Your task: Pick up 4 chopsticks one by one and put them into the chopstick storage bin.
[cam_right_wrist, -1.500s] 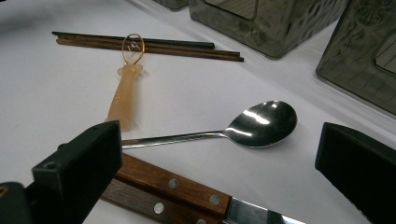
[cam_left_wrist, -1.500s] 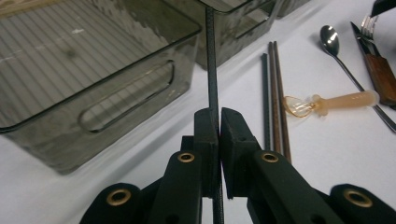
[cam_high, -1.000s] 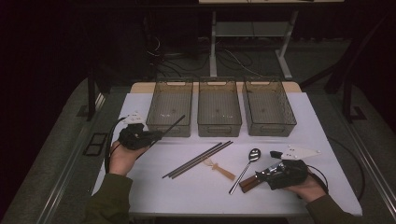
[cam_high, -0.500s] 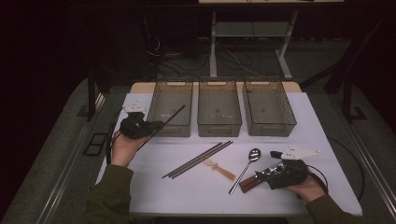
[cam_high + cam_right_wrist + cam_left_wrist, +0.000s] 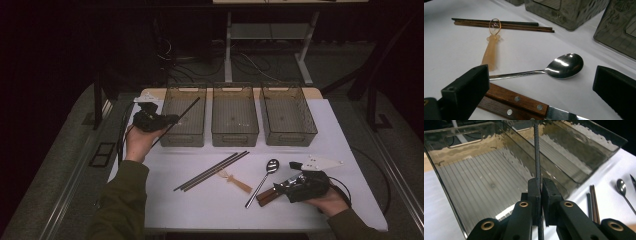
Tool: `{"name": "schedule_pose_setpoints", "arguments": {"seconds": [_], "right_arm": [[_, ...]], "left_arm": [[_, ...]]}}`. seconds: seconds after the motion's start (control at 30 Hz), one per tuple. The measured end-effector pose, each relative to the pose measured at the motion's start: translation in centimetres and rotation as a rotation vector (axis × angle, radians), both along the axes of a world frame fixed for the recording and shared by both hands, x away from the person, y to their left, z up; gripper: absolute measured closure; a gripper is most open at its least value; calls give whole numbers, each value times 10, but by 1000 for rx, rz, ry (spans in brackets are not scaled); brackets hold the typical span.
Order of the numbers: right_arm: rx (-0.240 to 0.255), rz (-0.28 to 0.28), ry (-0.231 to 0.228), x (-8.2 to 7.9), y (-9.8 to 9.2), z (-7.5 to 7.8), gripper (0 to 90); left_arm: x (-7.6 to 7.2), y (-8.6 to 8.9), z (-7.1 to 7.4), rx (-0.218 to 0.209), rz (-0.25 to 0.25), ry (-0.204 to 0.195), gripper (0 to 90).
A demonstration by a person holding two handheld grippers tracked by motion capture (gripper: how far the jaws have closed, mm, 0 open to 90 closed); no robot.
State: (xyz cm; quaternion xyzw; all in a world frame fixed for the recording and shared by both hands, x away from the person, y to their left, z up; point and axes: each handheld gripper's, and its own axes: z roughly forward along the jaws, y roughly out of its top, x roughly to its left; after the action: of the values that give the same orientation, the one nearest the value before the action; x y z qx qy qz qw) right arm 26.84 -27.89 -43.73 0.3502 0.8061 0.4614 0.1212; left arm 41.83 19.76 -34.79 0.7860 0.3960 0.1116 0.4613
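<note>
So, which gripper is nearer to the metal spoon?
Right. The right gripper rests on the table just beside the spoon, jaws open over a knife. The left gripper is far off, holding a chopstick over the left bin.

High view dim, surroundings black; white table [image 5: 210, 205] lit; bin [image 5: 474, 182] walls glare; near jaws soft.

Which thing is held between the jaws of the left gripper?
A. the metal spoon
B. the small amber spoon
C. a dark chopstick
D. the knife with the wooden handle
C: in the left gripper view the left gripper is shut on a dark chopstick that points over the left bin; the spoon and the knife lie on the table.
</note>
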Motion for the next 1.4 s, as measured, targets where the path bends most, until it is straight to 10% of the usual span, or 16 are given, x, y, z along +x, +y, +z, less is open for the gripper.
{"name": "schedule_pose_setpoints", "arguments": {"seconds": [0.73, 1.4], "right_arm": [[19, -7, 2, -2, -2, 2, 8], [32, -9, 3, -2, -4, 2, 8]], "left_arm": [[65, -14, 5, 42, 71, 10, 853], [84, -28, -24, 67, 97, 19, 852]]}}
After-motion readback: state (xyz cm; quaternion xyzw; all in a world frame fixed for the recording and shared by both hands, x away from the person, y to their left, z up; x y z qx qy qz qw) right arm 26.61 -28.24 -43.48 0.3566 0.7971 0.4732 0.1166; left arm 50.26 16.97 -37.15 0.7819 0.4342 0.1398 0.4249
